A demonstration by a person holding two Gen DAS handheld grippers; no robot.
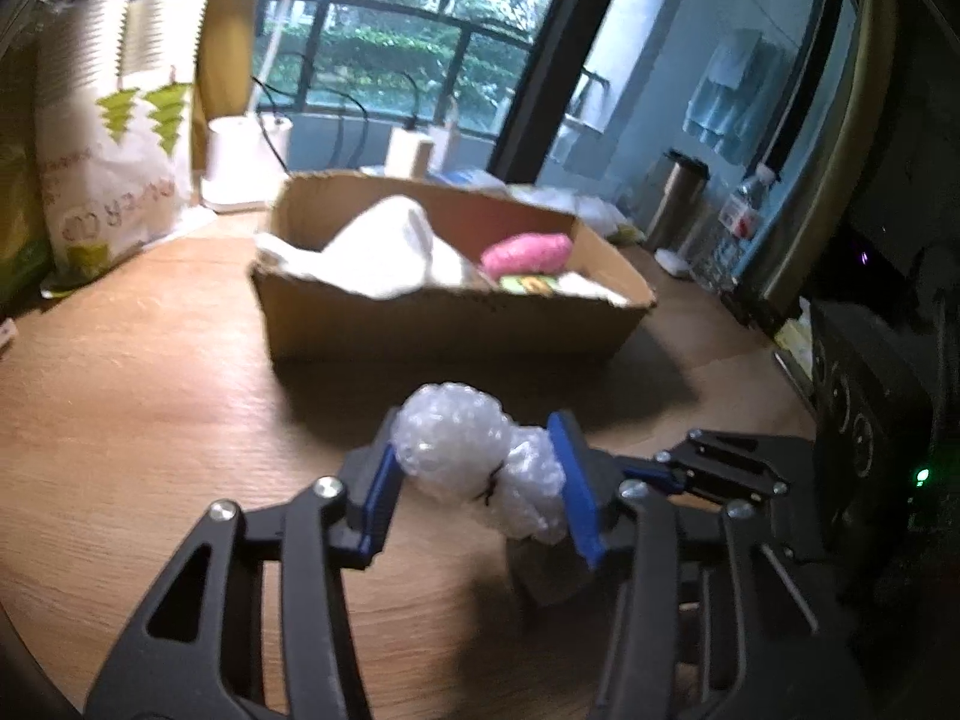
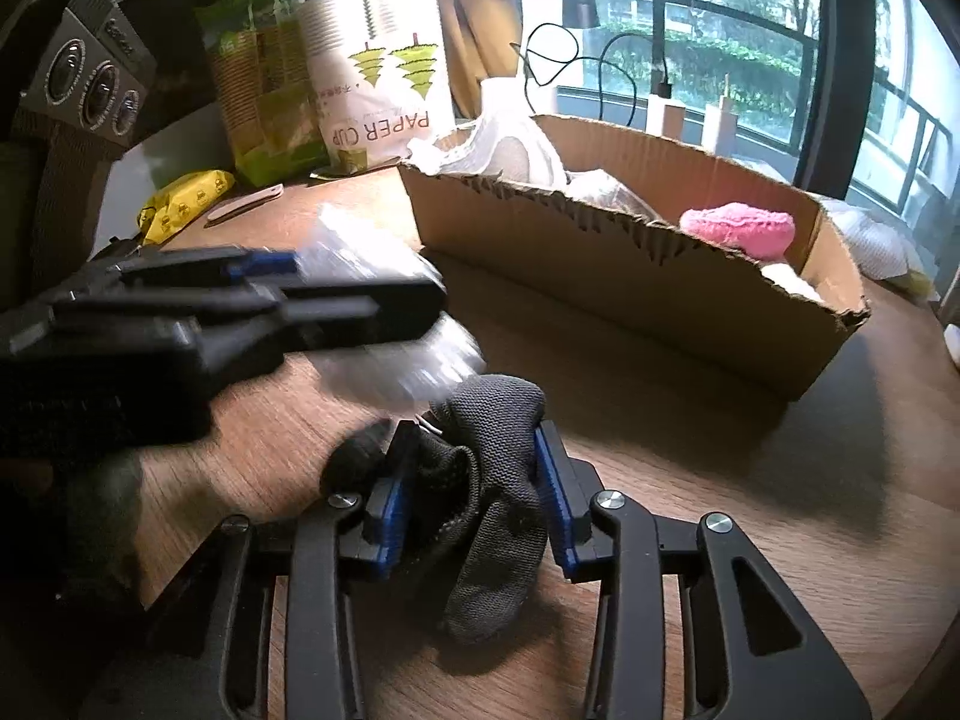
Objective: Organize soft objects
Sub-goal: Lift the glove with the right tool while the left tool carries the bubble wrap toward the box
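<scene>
Bubble wrap wad clenched in left tool, dark sock pinched in right tool, near cardboard box.

"PAPER CUP", upside down, on the cup sleeve bag

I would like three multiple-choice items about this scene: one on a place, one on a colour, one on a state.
1. Where is the pink object?
A. in the cardboard box
B. on the table
C. in a gripper

2. What colour are the gripper pads?
A. red
B. blue
C. white

3. What does the right gripper hold?
A. nothing
B. a paper cup
C. a dark sock

Key: 1 A, the pink object lies inside the box. 2 B, the pads are blue. 3 C, the right gripper is shut on the sock; the left gripper holds bubble wrap.
</scene>
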